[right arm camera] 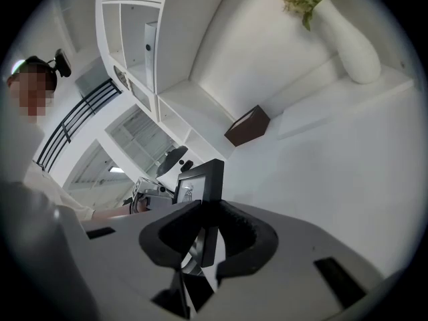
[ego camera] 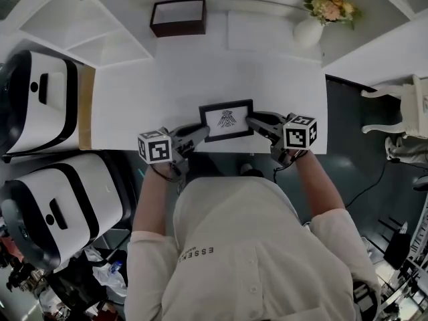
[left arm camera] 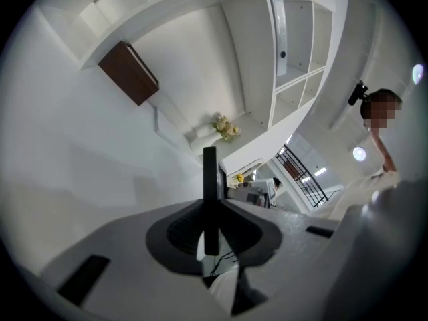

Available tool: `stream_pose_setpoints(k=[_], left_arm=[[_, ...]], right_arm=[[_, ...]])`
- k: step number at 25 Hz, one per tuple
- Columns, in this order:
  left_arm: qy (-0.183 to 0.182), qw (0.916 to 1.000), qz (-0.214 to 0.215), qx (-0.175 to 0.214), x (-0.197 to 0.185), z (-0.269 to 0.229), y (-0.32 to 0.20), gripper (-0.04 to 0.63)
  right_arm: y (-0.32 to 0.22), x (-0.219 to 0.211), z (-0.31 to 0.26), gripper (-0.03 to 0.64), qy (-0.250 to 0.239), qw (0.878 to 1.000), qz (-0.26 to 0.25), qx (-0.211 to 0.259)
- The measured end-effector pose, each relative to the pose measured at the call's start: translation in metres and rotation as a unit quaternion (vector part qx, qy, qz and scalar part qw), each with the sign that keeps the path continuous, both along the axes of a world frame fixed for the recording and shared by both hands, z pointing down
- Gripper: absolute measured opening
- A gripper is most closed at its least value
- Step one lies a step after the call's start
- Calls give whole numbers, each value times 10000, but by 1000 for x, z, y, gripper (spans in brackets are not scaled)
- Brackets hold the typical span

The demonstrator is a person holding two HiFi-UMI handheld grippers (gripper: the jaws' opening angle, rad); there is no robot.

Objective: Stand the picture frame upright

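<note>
A small black picture frame (ego camera: pixel 227 120) with a dark drawing on white paper is held just above the near edge of the white table (ego camera: pixel 167 79), its face turned up toward me. My left gripper (ego camera: pixel 200 134) is shut on its left edge and my right gripper (ego camera: pixel 253 120) on its right edge. In the left gripper view the frame (left arm camera: pixel 210 179) shows edge-on as a thin black bar pinched between the pads of the left gripper (left arm camera: pixel 211 229). The right gripper view has the frame (right arm camera: pixel 204 179) rising out of the right gripper (right arm camera: pixel 207 229), with part of the drawing visible.
A dark brown box (ego camera: pixel 178 17) sits at the table's far edge, and a white vase with flowers (ego camera: pixel 309 29) stands at the far right. A white shelf unit (ego camera: pixel 87 25) is at the back left. Two white and black machines (ego camera: pixel 40 99) stand left of the table.
</note>
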State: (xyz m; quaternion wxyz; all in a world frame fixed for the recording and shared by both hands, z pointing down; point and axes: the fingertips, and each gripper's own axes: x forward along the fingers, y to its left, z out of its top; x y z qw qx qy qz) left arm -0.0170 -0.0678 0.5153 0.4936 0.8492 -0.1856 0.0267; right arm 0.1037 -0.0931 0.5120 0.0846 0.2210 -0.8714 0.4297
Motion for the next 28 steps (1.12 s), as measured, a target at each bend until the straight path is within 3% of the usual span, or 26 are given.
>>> stream_pose_setpoints(k=[13,21,28], left_arm=[[-393,9991,71,130,-140,-3,-79,71],[-781,9957,180,463,-195,0,-124,72],[-1122,9922,200,506,-230,16,-169,72]], right_arm=[[-77,-140,-4,92,343,9990,215,163],[-119,-197,-8,92,783,9950,322,522],[-158,-232,-1,92,1135,9895,432,784]])
